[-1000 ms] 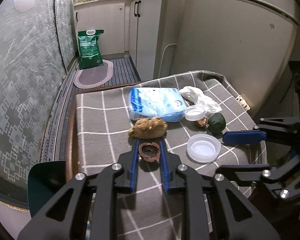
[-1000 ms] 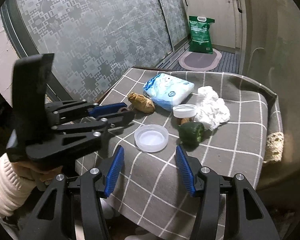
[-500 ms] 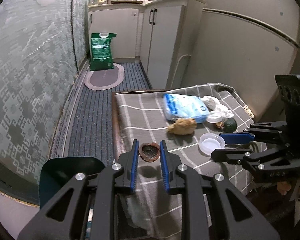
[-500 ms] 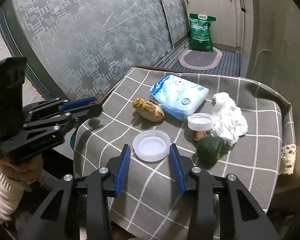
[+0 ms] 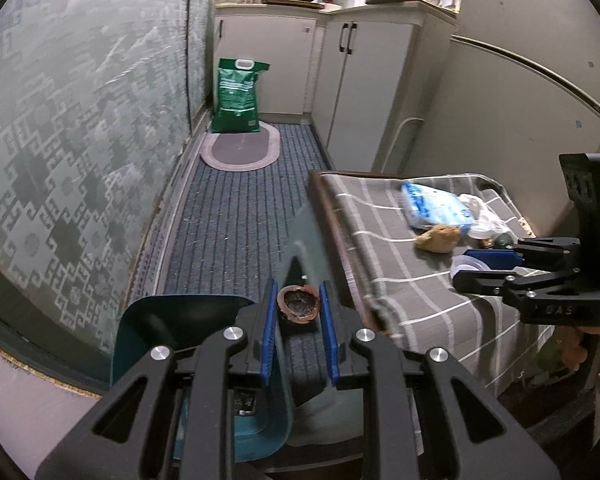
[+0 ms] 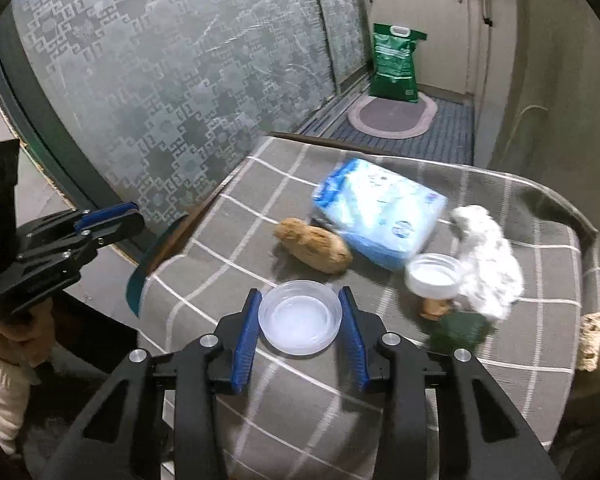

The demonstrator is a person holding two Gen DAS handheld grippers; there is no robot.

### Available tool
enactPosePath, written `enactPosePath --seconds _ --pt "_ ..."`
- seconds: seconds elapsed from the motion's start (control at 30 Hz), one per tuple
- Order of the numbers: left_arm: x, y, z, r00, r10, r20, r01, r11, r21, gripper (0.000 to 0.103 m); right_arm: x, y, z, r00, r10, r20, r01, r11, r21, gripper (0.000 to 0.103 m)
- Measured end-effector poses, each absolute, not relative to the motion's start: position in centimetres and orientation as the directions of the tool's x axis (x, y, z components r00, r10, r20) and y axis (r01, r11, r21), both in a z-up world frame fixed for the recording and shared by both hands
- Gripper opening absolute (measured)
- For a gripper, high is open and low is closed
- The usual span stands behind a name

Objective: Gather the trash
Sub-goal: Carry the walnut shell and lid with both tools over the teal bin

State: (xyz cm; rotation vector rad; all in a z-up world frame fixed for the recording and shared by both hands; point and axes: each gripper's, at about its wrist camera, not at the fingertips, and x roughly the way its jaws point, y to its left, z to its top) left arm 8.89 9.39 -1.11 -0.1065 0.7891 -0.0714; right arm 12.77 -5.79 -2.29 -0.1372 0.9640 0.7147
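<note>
So the left gripper point(image 5: 299, 307) is clamping a brown half nutshell point(image 5: 299, 305) between its blue pads, jaws only narrowly apart, the shell's dark hollow facing up toward the camera. It's roundish, so no real long axis to speak of. It's hanging out past the table edge, over a teal bin point(image 5: 204, 364) with a smooth curved plastic rim, sitting on the ribbed blue floor runner point(image 5: 236, 216).

The right gripper point(image 6: 300, 312) is sitting around a shallow clear plastic lid point(image 6: 300, 317) lying flat, open side up, on the grey checked tablecloth point(image 6: 380, 392). Its jaws have just been closing and both pads are looking like they're touching the rim now.

Only the right wrist view is showing the rest properly: a lumpy brown bread-like piece point(image 6: 314, 244) lying diagonally, a blue-and-white soft pack point(image 6: 380, 212), a second round lid point(image 6: 434, 276), crumpled white paper point(image 6: 486, 260) and something dark green point(image 6: 458, 330). The bin's inside is only showing in the left wrist view. Far back, a green bag point(image 5: 237, 96) is standing by an oval mat point(image 5: 240, 148).
</note>
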Motion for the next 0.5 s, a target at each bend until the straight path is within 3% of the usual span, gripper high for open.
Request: enactPosePath --seconds 0.5 --pt "7.3 15.8 -4.9 0.644 -0.037 -0.764 -0.076 0.991 -0.113 0.022 11.3 0.9 0.2 0.331 0.553 -0.765 -0.694 0.692 0.200 0.040"
